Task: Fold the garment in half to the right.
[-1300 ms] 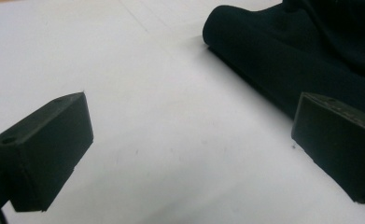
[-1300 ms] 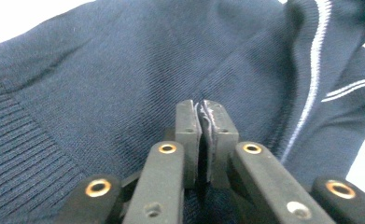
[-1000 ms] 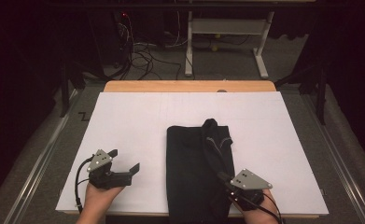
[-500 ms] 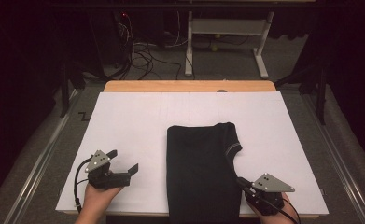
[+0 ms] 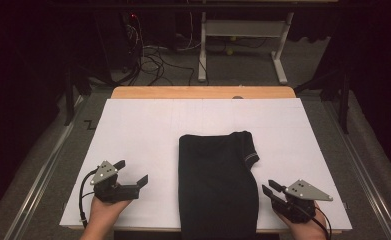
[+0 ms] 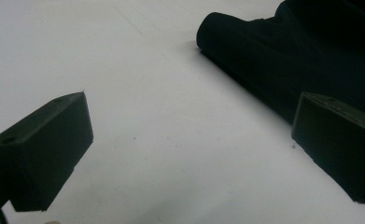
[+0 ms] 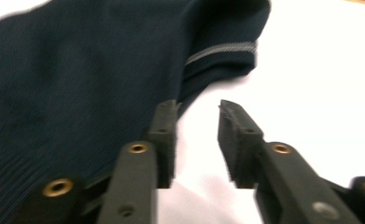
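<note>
Folded dark shirt lay at the white sheet's 6 o'clock edge, sleeve cuff toward 2 o'clock. Right gripper, just off its 3 o'clock side, had jaws just opening, nothing between them, likely a release after folding. Left gripper sat at 9 o'clock, wide open and empty, apparently waiting.

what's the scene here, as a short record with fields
work: folding a dark shirt on a white table
shirt: folded into a long strip, sleeve with pale stripe at its far right
left gripper: open, empty, left of the shirt, apart from it
right gripper: right of the shirt, its fingers have just been opening, nothing between them, one at the shirt's edge
background: floor cables, white frame
</note>
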A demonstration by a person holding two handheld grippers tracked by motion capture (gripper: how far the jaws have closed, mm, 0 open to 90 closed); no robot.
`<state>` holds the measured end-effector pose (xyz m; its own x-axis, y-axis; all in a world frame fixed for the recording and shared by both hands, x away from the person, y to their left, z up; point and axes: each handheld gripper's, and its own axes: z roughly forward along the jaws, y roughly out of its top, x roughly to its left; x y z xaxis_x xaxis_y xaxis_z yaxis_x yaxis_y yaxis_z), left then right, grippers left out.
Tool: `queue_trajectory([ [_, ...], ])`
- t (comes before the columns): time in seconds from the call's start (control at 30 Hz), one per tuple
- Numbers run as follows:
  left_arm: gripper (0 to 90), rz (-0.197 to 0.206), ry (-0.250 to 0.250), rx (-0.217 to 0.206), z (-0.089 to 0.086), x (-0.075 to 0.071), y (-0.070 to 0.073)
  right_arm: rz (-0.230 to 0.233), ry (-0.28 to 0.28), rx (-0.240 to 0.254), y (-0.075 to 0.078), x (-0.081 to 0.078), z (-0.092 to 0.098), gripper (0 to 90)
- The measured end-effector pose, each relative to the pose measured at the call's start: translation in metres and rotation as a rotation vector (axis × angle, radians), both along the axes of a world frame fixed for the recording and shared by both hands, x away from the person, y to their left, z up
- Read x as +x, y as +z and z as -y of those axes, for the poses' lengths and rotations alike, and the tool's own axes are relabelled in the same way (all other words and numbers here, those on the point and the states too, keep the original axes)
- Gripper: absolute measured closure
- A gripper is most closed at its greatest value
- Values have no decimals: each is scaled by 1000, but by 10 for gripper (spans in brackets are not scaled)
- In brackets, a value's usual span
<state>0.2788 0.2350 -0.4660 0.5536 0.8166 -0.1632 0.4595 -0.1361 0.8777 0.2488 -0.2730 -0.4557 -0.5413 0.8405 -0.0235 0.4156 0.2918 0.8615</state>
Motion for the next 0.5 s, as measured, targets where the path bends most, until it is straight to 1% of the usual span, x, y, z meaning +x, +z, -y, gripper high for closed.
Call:
queue_trajectory([
  [0.07,0,1,-2,-1,0,0,-1,10,-29,28,0,8,6,564],
  [0.1,0,2,-2,0,1,1,-1,22,-38,45,-1,11,8,519],
  [0.17,0,-2,2,-5,2,3,-1,44,-38,77,0,19,13,468],
  [0.23,0,-1,0,-11,4,5,-1,73,-42,83,0,25,16,423],
  [0.27,0,2,-3,-10,6,6,-1,83,-33,90,0,29,18,394],
  [0.33,0,7,-13,-8,9,7,0,99,-23,90,-1,36,22,298],
  [0.4,0,13,-20,-11,11,7,0,105,-29,99,-2,42,27,211],
  [0.43,0,16,-23,-10,12,7,1,106,-32,113,-2,43,29,182],
  [0.5,0,24,-28,-17,13,7,1,125,-42,140,-3,43,35,133],
])
